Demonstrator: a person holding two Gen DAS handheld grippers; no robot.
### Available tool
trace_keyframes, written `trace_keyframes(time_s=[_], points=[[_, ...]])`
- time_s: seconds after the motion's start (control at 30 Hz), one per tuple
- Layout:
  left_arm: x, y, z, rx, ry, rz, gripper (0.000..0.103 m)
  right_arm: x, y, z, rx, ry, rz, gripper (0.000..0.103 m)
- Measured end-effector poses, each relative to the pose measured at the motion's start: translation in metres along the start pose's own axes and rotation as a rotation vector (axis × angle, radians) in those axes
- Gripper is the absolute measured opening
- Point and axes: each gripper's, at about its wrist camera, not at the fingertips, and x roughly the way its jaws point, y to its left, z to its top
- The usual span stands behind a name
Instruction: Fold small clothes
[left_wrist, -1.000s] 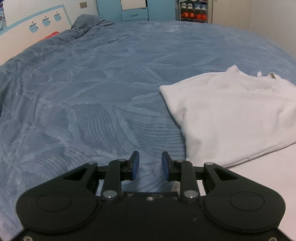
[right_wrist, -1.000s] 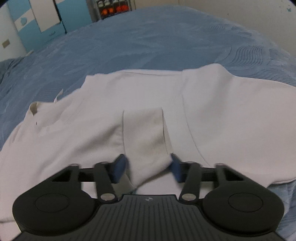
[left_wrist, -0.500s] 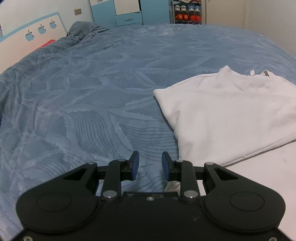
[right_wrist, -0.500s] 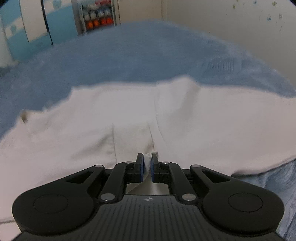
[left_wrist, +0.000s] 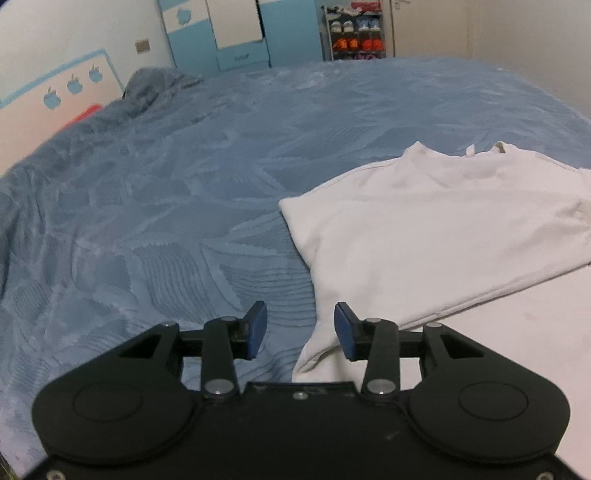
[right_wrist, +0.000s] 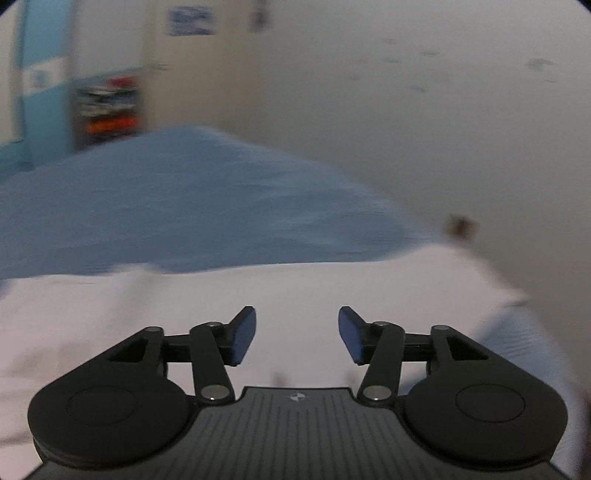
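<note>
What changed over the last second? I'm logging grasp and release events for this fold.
The right hand-held gripper had shut on a fold of the white shirt, then let it go; its jaws now stand open and the view is blurred. The left hand-held gripper opened wider, the shirt's edge now between its fingers. The shirt still lies on the blue bedspread.

My left gripper (left_wrist: 298, 330) hangs with its blue pads spread apart, empty, over the blue bedspread (left_wrist: 177, 206). The white shirt (left_wrist: 436, 225) lies partly folded to the right, its near corner reaching between my fingers.
</note>
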Motion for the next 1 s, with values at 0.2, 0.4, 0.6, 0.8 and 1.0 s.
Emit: trace_keyframes(time_s=[0.2,0.4,0.6,0.8,1.0], points=[[-0.01,-0.013,-0.01,0.005,0.022,0.038,0.042,0.034,-0.172,0.014,0.327,0.087,-0.092,0.061],[-0.011,-0.041,-0.002,0.019,0.046,0.077,0.042,0.086,-0.221,0.011,0.446,0.162,-0.025,0.054],[-0.024,-0.07,0.008,0.091,0.012,0.067,0.042,0.115,-0.22,0.001,0.488,0.192,-0.005,0.051],[-0.03,-0.078,0.008,0.11,0.003,0.066,0.042,0.113,-0.222,-0.004,0.542,0.155,0.019,0.044],[-0.026,-0.073,0.005,0.098,0.017,0.064,0.042,0.103,-0.22,0.002,0.533,0.101,0.011,0.01]])
